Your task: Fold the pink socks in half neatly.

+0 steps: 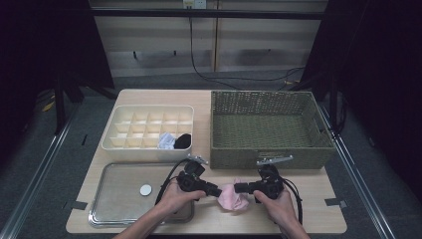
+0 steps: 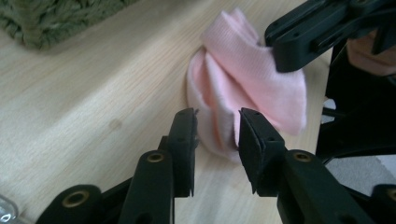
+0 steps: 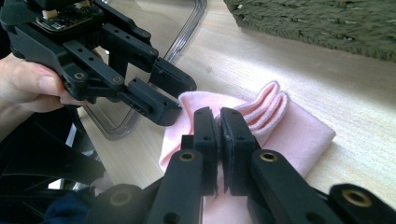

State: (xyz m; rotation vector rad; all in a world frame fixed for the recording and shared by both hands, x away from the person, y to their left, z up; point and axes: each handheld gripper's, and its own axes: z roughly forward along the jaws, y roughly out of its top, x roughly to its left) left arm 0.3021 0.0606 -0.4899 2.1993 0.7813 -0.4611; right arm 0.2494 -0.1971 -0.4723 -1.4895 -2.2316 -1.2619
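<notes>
From the high view I see the folded pink fabric sock (image 1: 233, 197) lying on the light wooden table (image 1: 318, 214) between my two tools, in front of the green woven basket (image 1: 268, 149). In the left gripper view my left hand-held gripper (image 2: 217, 135) stands released around the sock's edge. In the right gripper view my right hand-held gripper (image 3: 219, 135) is clenched on the sock (image 3: 289, 135)

Dim room, lit work surface in the middle

Light wooden rectangular table (image 1: 124, 97) stands on grey carpeted floor (image 1: 45, 164). Pale panelled back wall (image 1: 159, 40) behind it, black cable (image 1: 199, 69) hanging down the wall and trailing along the floor. Black curtains (image 1: 378, 59) at both sides, metal floor rails (image 1: 35, 179) left and right of the table. Light falls mostly on the tabletop.
</notes>
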